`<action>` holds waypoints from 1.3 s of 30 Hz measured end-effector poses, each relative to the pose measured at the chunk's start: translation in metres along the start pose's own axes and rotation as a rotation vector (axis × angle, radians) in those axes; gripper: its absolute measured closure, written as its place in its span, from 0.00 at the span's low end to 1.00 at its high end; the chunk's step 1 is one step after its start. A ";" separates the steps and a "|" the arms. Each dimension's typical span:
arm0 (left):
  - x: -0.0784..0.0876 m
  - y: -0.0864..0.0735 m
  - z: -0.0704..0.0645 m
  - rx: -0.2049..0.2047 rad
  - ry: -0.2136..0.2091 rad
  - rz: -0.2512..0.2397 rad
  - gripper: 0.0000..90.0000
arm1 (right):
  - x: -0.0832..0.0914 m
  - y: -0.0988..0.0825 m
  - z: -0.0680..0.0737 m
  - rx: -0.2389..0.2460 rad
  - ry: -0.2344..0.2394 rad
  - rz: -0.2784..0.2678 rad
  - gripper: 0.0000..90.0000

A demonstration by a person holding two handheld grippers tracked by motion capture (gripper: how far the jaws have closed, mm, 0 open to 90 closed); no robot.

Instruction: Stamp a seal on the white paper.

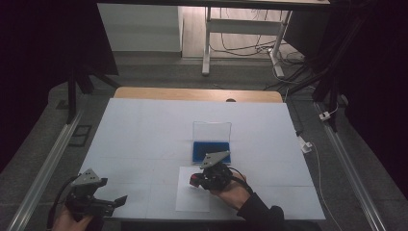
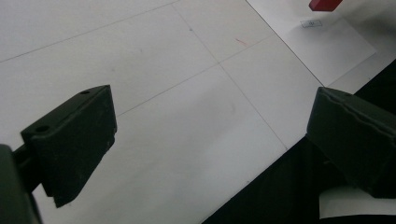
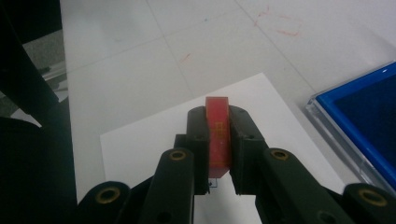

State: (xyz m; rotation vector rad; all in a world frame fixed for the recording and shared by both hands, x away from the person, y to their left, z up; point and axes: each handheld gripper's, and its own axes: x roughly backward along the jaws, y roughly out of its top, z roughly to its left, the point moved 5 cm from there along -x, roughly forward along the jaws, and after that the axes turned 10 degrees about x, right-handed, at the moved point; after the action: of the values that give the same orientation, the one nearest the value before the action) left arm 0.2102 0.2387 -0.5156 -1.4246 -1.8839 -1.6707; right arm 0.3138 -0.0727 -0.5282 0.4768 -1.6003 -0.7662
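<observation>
White table (image 1: 144, 139), paper sheet (image 1: 185, 199), perhaps-plastic case (image 1: 211, 150).

Black two-jaw left tongs (image 1: 115, 202) and right tongs (image 1: 196, 181), grey triangular top plates, brass-ringed screw holes, trailing black cables, dark sleeve (image 1: 257, 211)

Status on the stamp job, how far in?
Done: blue ink pad case lid open, paper sheet laid out. In hand: right hand-held gripper clamps the red stamp above the sheet. Left hand-held gripper open, idle. Whether it's inked, and the pressing itself: unclear.
</observation>
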 end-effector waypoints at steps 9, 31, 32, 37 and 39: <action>0.000 0.000 0.000 -0.001 0.000 0.001 0.02 | 0.008 0.003 -0.008 -0.013 -0.024 -0.015 0.89; 0.000 0.000 0.000 -0.002 -0.001 0.002 0.03 | 0.027 0.003 -0.028 -0.040 -0.087 -0.040 0.89; 0.000 0.000 0.000 -0.002 -0.001 0.002 0.03 | 0.028 0.003 -0.029 -0.042 -0.092 -0.039 0.89; 0.000 0.000 0.000 -0.001 -0.002 0.002 0.03 | 0.032 0.001 -0.036 -0.052 -0.110 -0.039 0.89; 0.000 0.000 0.000 -0.002 -0.001 0.002 0.03 | 0.033 0.000 -0.039 -0.057 -0.118 -0.044 0.89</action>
State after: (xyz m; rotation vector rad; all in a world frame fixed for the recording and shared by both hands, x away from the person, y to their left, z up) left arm 0.2101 0.2386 -0.5156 -1.4279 -1.8815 -1.6717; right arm 0.3457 -0.1036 -0.5033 0.4332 -1.6771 -0.8843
